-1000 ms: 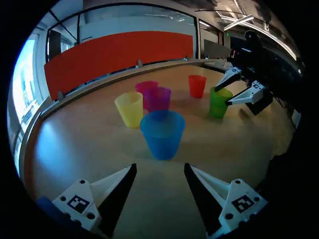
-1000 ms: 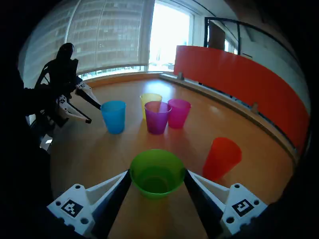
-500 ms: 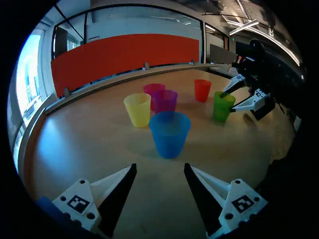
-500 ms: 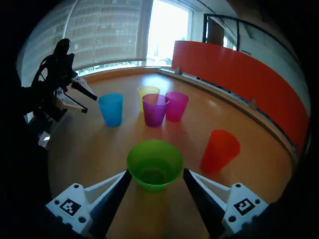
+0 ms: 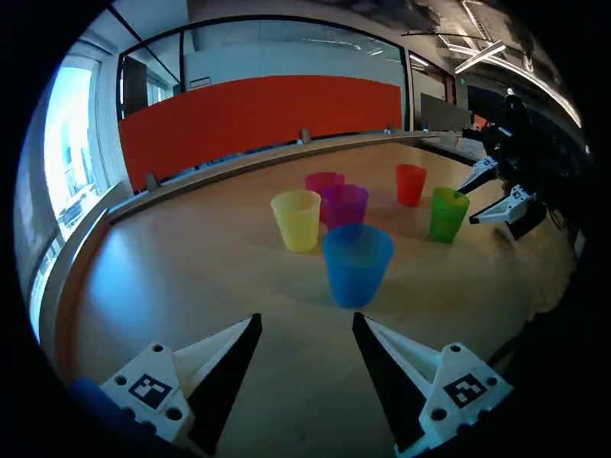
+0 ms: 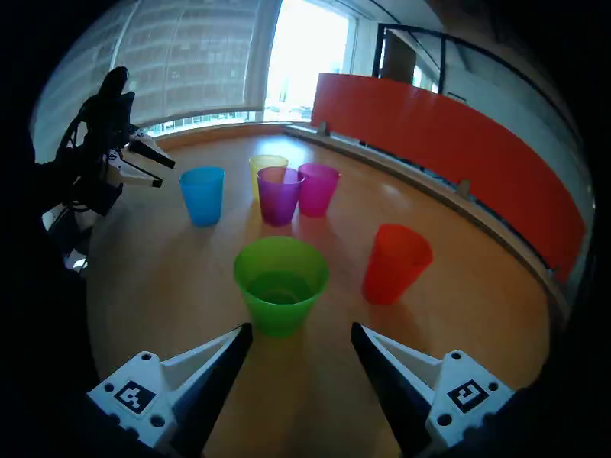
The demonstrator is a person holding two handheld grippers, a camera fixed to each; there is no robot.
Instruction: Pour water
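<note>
Each gripper finger carries one black-and-white square code tag point(image 6: 135, 397), a block pattern without legible lettering: two tags per gripper, four in total. The cups bear no legible print. Six plastic cups stand upright on the wooden table point(image 6: 458, 328), one of each colour: one green cup point(image 6: 281, 286), one red cup point(image 6: 393, 263), one blue cup point(image 6: 202, 196), one yellow cup point(image 6: 267, 162), one purple cup point(image 6: 278, 195) and one pink cup point(image 6: 317, 188). The yellow, purple and pink cups form a tight cluster; the purple cup stands in front of the other two in the right gripper view. The right gripper point(image 6: 302, 328) has its fingers spread apart and grips nothing; the green cup stands on the table just ahead of the fingertips, clear of both. Whether the green cup contains water cannot be determined. The left gripper point(image 5: 305, 317) also has its fingers spread and empty; the blue cup stands ahead of it, slightly right of centre and apart from the fingertips. One orange wall panel point(image 5: 260, 114) runs along the far edge of the table.
</note>
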